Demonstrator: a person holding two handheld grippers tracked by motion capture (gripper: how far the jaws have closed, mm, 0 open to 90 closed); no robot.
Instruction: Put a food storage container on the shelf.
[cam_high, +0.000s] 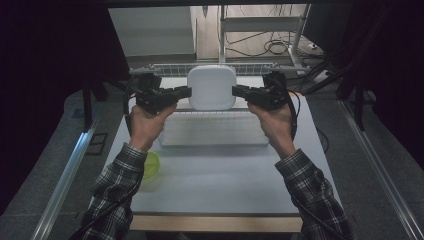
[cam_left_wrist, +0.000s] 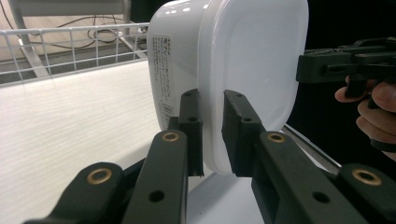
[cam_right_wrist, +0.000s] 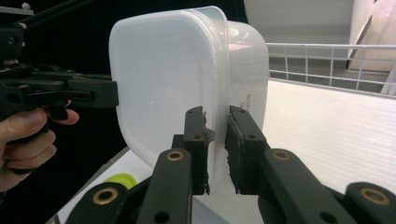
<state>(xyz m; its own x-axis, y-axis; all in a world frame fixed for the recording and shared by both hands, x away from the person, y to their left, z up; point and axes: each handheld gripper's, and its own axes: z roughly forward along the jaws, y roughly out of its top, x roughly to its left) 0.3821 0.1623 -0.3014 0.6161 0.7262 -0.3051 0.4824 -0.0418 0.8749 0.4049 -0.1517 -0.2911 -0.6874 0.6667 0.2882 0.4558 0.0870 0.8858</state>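
A white plastic container with its lid on (cam_high: 211, 87) hangs in the air above the table, held from both sides. My left gripper (cam_high: 186, 92) is shut on the lid's rim at the container's left edge; the left gripper view has the rim (cam_left_wrist: 212, 135) pinched between the two black jaws. My right gripper (cam_high: 236, 91) is shut on the rim at the opposite edge, seen close in the right gripper view (cam_right_wrist: 215, 140). The container (cam_left_wrist: 233, 70) stands tilted on edge between the two hands, its lid facing the person.
A white wire rack (cam_high: 210, 67) runs along the far side of the table. A pale flat mat (cam_high: 215, 131) lies under the hands. A yellow-green round lid (cam_high: 150, 165) rests by the left sleeve. The table's front edge (cam_high: 215, 222) is near the person.
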